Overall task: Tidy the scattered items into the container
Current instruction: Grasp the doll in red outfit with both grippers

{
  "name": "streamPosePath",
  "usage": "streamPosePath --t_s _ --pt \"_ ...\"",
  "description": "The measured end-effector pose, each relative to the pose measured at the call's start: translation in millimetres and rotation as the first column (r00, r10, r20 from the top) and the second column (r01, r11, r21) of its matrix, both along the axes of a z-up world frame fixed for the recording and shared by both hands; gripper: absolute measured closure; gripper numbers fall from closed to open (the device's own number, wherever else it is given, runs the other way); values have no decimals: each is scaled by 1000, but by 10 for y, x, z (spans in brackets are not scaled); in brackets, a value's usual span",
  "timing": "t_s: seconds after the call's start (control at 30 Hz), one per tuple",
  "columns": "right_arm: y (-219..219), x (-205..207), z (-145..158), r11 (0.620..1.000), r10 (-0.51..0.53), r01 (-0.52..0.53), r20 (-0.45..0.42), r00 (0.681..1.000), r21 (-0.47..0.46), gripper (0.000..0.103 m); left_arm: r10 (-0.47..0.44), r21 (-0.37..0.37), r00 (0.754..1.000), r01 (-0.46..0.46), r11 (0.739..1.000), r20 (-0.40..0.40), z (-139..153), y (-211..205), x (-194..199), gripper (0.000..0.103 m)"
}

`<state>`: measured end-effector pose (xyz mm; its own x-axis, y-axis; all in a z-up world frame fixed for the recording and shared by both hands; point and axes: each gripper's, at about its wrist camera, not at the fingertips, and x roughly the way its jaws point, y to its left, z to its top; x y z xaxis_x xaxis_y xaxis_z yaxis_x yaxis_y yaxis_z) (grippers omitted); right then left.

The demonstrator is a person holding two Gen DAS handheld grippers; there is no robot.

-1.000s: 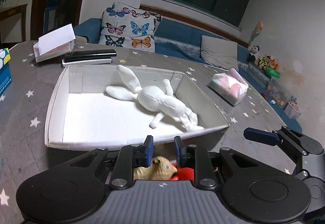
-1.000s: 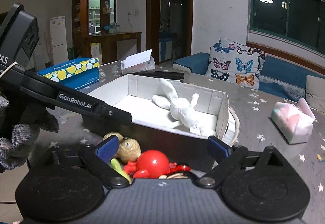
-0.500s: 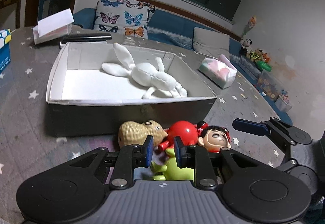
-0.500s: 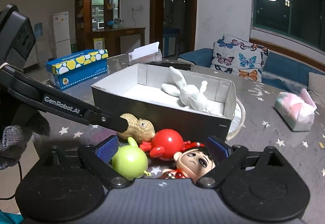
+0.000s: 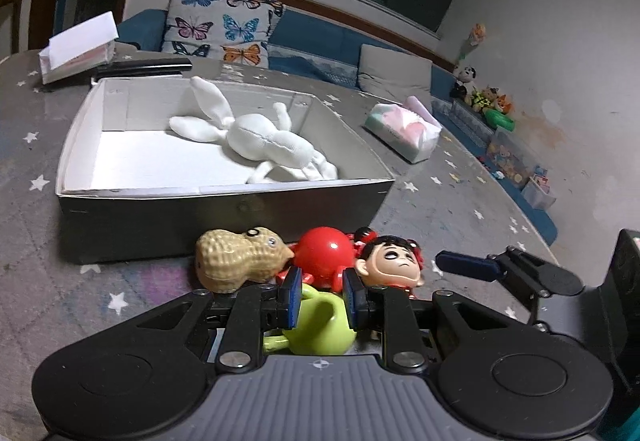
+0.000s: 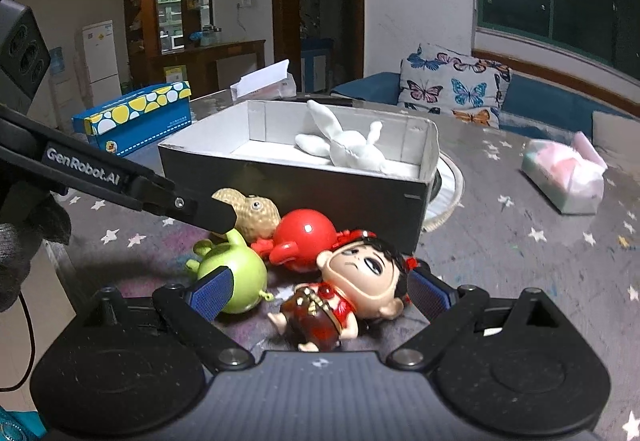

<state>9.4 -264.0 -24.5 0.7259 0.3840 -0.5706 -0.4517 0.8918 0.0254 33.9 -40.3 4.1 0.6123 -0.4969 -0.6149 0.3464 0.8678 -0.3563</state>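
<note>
A cardboard box [image 5: 224, 209] [image 6: 288, 185] holds a white plush rabbit [image 5: 256, 139] [image 6: 344, 149]. In front of it lie a peanut toy [image 5: 236, 259] [image 6: 256, 215], a red ball toy [image 5: 324, 253] [image 6: 306, 237], a green apple-like toy [image 5: 320, 325] [image 6: 234, 281] and a doll with black hair [image 5: 394, 267] [image 6: 360, 273]. My left gripper [image 5: 320, 297] is narrowly open just above the green toy, its jaws on either side of its top. My right gripper [image 6: 320, 289] is wide open around the doll, not touching it.
A pink tissue pack [image 5: 404, 131] [image 6: 568, 173] lies to the right on the star-patterned table. A blue spotted box [image 6: 136, 121], a white paper holder [image 5: 78, 45] and a black remote [image 5: 140, 67] sit behind the box. A round white object [image 6: 448, 189] lies under the box's right end.
Both grippers have pulled back and down from the box toward the toys. The toys now fill the lower view. The left jaws have come over the green toy.
</note>
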Motion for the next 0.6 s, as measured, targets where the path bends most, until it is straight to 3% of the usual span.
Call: streamPosePath --t_s 0.13,0.6 --pt "-74 3 -60 999 -33 34 -27 999 23 8 -55 -39 998 54 998 -19 7 -89 13 79" --pt "-212 110 -181 992 -57 67 -97 994 108 9 -158 -32 977 155 987 -143 -49 -565 317 74"
